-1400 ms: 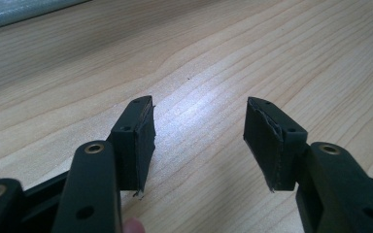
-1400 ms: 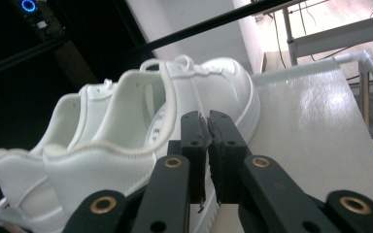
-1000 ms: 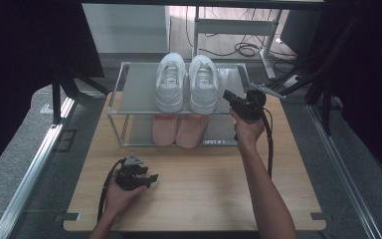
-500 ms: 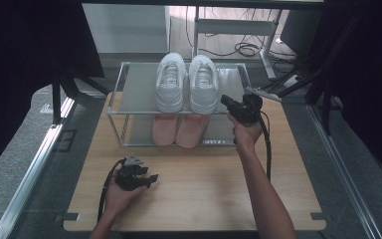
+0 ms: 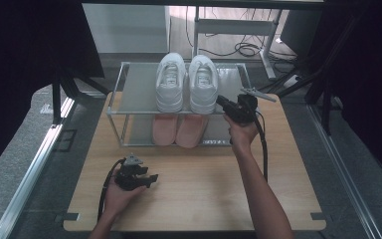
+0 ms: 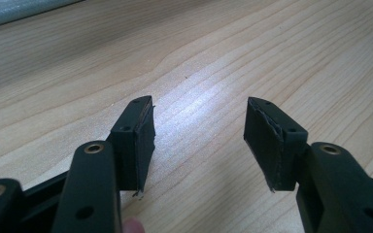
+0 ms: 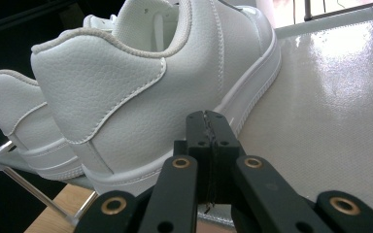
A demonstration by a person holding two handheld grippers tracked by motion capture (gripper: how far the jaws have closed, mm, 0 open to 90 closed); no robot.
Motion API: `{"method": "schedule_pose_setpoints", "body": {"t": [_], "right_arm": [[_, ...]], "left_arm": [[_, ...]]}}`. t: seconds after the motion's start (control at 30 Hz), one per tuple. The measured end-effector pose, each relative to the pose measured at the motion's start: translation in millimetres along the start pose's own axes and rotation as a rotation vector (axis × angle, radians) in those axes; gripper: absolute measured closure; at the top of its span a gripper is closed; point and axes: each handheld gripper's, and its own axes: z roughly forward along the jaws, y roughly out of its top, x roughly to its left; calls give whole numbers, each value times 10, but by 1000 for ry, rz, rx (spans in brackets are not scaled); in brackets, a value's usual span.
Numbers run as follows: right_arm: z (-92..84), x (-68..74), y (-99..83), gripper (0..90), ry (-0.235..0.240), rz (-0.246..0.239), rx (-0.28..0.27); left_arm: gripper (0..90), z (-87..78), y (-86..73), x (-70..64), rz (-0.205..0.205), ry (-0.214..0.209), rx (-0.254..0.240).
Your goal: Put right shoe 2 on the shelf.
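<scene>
A pair of white sneakers stands on the top shelf of a glass rack (image 5: 139, 89), the left sneaker (image 5: 170, 82) beside the right sneaker (image 5: 202, 84). My right gripper (image 5: 221, 101) is level with that shelf, its tips just right of the right sneaker's heel. In the right gripper view its jaws are pressed together with nothing between them (image 7: 207, 121), a short way from the heel side of the right sneaker (image 7: 141, 82). My left gripper (image 5: 151, 178) rests low over the wooden table (image 5: 204, 189) at the front left. It is open over bare wood (image 6: 199, 131).
Two pink shoes (image 5: 178, 130) sit on the rack's lower shelf. The glass shelf (image 7: 330, 121) stretches bare to the right of the sneakers. A black cable (image 5: 264, 149) hangs from the right gripper. Dark stands and floor cables surround the table.
The right gripper has edged slightly lower and closer to the right sneaker's heel. The left gripper has stayed where it was.
</scene>
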Motion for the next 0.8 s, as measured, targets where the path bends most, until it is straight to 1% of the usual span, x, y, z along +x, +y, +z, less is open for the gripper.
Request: {"method": "schedule_pose_setpoints", "body": {"t": [0.03, 0.3, 0.4, 0.47, 0.57, 0.8], "right_arm": [[-1, -2, 2, 895, 0, 1, 1], [3, 23, -4, 897, -6, 1, -8], [4, 28, -6, 897, -7, 3, -10], [12, 35, -8, 897, 2, 10, -7], [30, 63, -11, 897, 9, 8, -2], [108, 181, -32, 897, 44, -1, 14]], "left_arm": [[454, 4, 1, 2, 6, -1, 1], [454, 17, 2, -12, 1, -1, 3], [454, 24, 4, -12, 9, -2, 6], [454, 25, 5, -17, 9, -2, 5], [454, 24, 6, -13, 9, -3, 2], [455, 20, 4, -11, -1, -4, 1]]}}
